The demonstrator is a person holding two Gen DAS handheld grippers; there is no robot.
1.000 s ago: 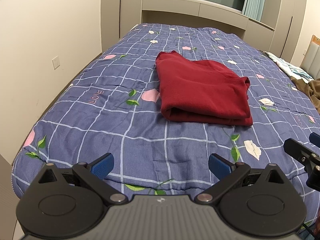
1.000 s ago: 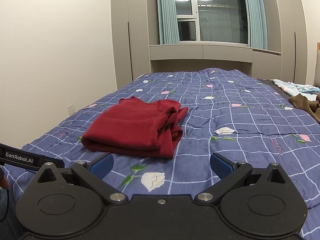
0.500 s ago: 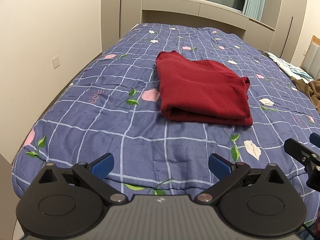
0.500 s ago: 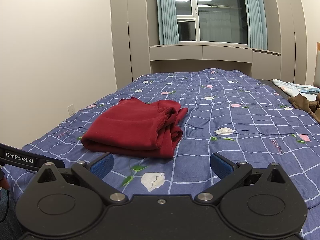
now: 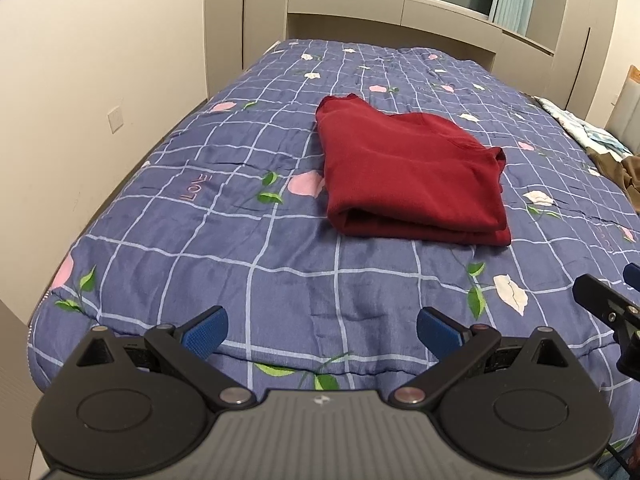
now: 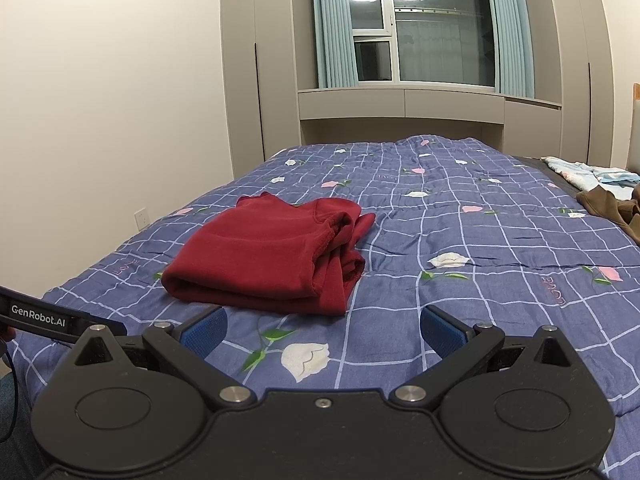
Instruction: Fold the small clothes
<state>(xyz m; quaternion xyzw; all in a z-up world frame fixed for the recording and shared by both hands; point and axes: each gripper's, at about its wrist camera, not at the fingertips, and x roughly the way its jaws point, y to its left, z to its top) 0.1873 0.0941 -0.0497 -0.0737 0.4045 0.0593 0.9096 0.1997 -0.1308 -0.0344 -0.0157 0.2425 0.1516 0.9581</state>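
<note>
Both jaws gape wide and empty, left gripper [image 5: 322, 327] and right gripper [image 6: 323, 325] hovering near the quilt's [image 5: 248, 264] front edge. Ahead, toward 12 o'clock, the folded red garment [image 5: 412, 172] looks soft, light and floppy; its thick front fold seems the safest hold. Open quilt surrounds it, with loose clothes [image 6: 608, 202] far off at 2 o'clock.

Brown garment [image 6: 616, 210] cut by right edge

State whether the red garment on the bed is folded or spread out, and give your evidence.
Folded. The red garment lies as a compact stack on the bedspread, with a doubled rounded edge nearest the camera and layered edges on one side.
</note>
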